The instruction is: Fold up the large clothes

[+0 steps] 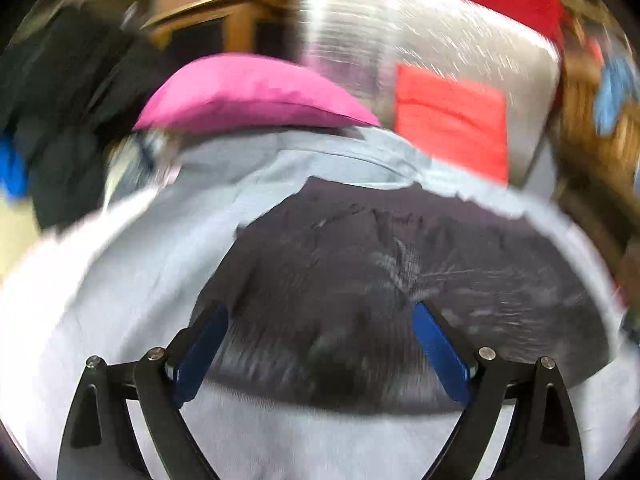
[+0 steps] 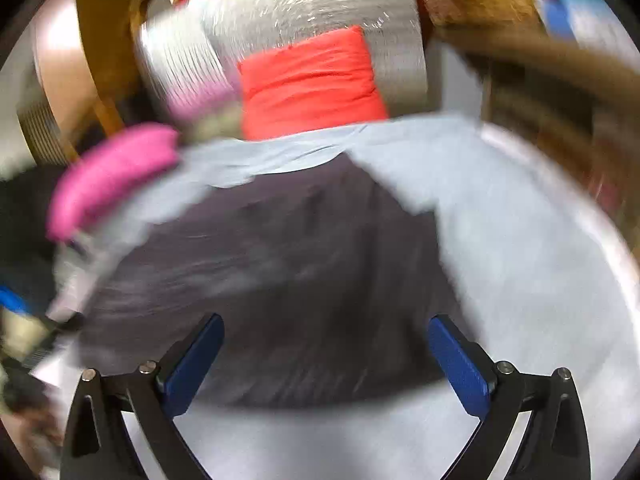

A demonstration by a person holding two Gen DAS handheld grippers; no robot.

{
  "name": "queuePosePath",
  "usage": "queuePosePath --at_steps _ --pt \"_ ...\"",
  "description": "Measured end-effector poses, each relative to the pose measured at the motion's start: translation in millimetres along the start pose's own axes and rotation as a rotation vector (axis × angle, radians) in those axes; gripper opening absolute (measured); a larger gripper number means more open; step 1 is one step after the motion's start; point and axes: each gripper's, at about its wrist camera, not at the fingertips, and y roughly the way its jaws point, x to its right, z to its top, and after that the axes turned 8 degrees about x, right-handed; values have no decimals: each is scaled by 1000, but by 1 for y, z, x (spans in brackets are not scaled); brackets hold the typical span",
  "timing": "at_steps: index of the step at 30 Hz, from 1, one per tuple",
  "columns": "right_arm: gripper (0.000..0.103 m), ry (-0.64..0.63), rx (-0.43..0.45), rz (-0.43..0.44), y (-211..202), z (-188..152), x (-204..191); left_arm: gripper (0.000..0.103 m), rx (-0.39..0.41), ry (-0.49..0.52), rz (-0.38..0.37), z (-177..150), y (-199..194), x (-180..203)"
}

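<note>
A dark grey garment [image 1: 380,280] lies spread on a light blue-grey sheet [image 1: 140,280]. My left gripper [image 1: 320,316] is open above the garment's near part, its blue pads [image 1: 200,352] wide apart with nothing between them. In the right wrist view the same dark garment [image 2: 280,280] lies on the sheet [image 2: 520,280]. My right gripper [image 2: 326,328] is open above its near edge and holds nothing. Both views are motion-blurred.
A folded magenta cloth [image 1: 248,92] and a folded red cloth [image 1: 452,120] lie at the far side, against a silver quilted surface [image 1: 400,32]. The magenta cloth [image 2: 112,176] and red cloth [image 2: 312,84] show in the right view. Dark clothes [image 1: 60,120] hang left; wooden furniture [image 1: 208,20] stands behind.
</note>
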Motion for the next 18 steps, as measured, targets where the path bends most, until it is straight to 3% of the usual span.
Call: queuePosePath --at_steps 3,4,6,9,13,14,15,16,17,18 --pt "103 224 -30 107 -18 -35 18 97 -61 -242 -5 -20 -2 -45" --pt "103 332 -55 143 -16 -46 29 97 -112 -350 3 -30 4 -63" --pt "103 462 -86 186 -5 -53 42 97 -188 -474 -2 -42 19 -83" --pt "103 572 -71 198 14 -43 53 97 -208 -563 -11 -44 31 -94" --pt "103 670 -69 183 35 -38 65 97 -186 -539 -8 -33 42 -87" --pt "98 680 -74 173 43 -37 67 97 -191 -525 0 -32 48 -84" --pt "69 684 -78 166 48 -38 71 96 -212 -502 6 -33 55 -81" --pt "46 660 -96 138 54 -37 71 76 -220 -464 23 -31 61 -81" --pt "36 609 -119 113 59 -36 69 64 -223 -424 37 -29 63 -78" --pt "31 579 -117 109 59 -35 67 59 -229 -371 53 -26 65 -74"
